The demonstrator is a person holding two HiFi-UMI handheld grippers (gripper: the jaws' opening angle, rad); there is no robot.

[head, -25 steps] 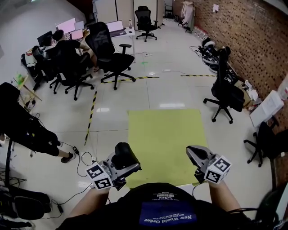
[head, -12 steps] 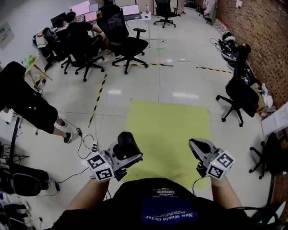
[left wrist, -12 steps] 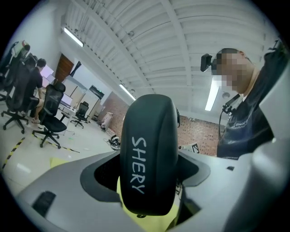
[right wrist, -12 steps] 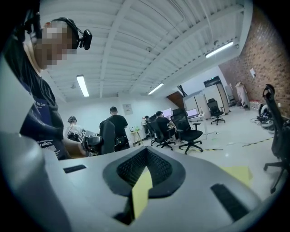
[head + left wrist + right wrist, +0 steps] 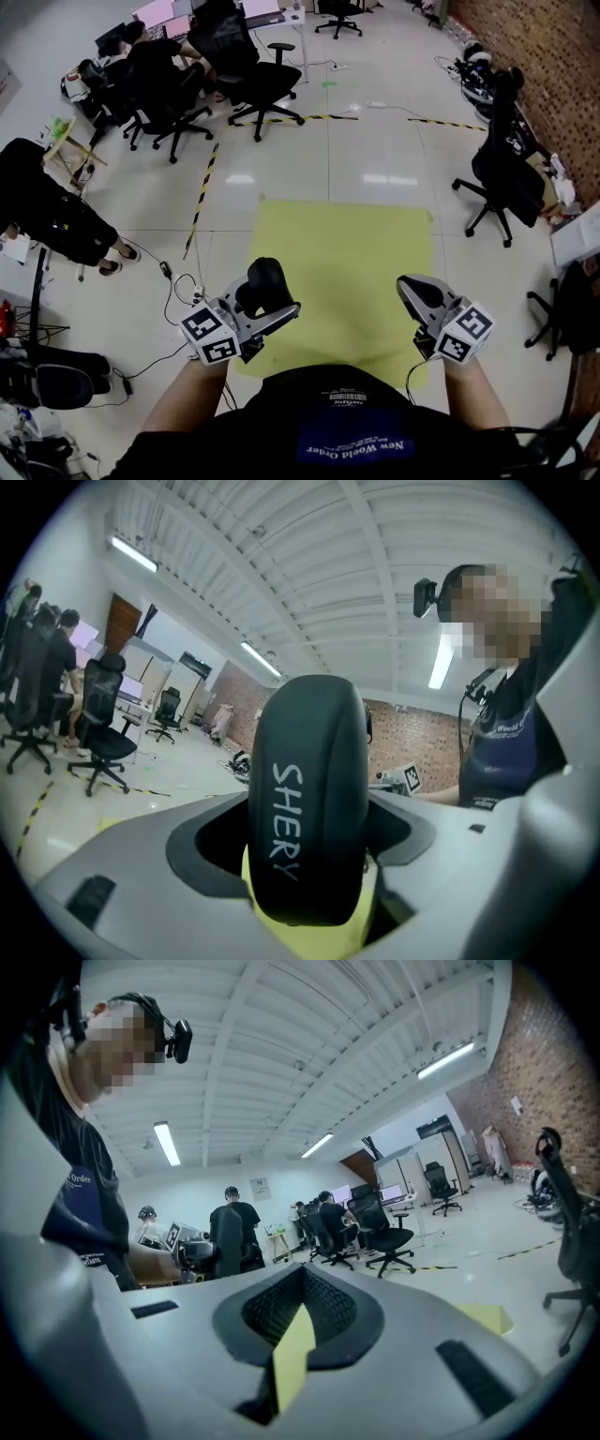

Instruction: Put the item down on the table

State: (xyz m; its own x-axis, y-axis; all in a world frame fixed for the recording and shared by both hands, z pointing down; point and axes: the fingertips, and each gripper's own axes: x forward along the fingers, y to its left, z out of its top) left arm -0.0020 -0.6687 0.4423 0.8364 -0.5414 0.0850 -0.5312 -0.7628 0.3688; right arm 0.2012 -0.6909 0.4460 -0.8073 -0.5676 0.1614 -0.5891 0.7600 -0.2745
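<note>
Left claw point(image 5: 270, 302) grips item point(image 5: 309, 799) over yellow-green floor mat point(image 5: 342, 267).

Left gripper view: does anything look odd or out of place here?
Yes. The left gripper clamps a black item lettered SHERY but points up at the ceiling, and no table shows in any view, only floor with a yellow-green mat. The right gripper is shut, empty.

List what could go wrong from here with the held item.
1. The rounded black item stands tall out of the left gripper, clamped only low down; it could tip or slip.
2. Nothing shows close beneath to set it on; opening now would likely drop it toward the yellow-green surface.
3. The right gripper is shut and apart, so it could hardly steady it.
</note>
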